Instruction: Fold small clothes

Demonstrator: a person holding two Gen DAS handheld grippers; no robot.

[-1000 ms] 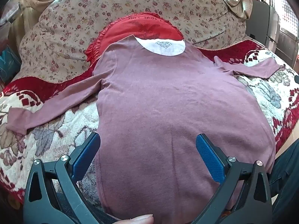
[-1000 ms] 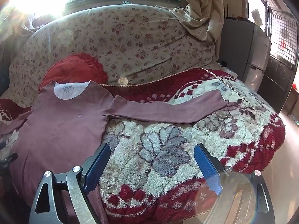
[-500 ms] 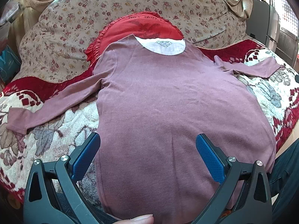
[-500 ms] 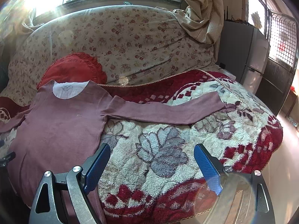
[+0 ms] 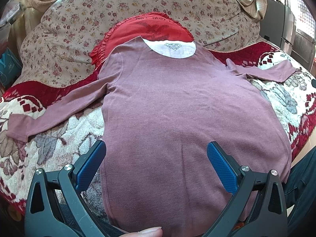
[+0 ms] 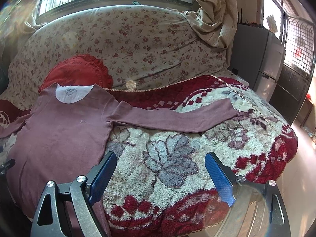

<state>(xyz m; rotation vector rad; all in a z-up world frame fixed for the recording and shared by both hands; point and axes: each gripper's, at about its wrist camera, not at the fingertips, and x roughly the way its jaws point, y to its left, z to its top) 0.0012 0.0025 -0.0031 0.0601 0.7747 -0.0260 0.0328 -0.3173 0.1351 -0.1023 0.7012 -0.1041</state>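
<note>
A mauve long-sleeved shirt (image 5: pixel 177 106) lies flat, front up, on a fleecy red and white floral blanket (image 5: pixel 59 138), with its neck on a red ruffled cushion (image 5: pixel 150 29) and both sleeves spread out. My left gripper (image 5: pixel 156 156) is open and empty above the shirt's hem. The shirt also shows in the right wrist view (image 6: pixel 59 134), at the left, with its right sleeve (image 6: pixel 173 116) stretched across the blanket (image 6: pixel 177 158). My right gripper (image 6: pixel 160 169) is open and empty over the blanket, just right of the shirt's side edge.
A sofa back with a small floral cover (image 6: pixel 128 39) rises behind the shirt. A beige curtain (image 6: pixel 215 13) hangs at the back right, beside a grey cabinet (image 6: pixel 256 59). The blanket's edge drops to the floor (image 6: pixel 300 177) at the right.
The right gripper's view has shifted slightly, so the shirt sits a little further right in it. The left gripper and the shirt have not visibly moved.
</note>
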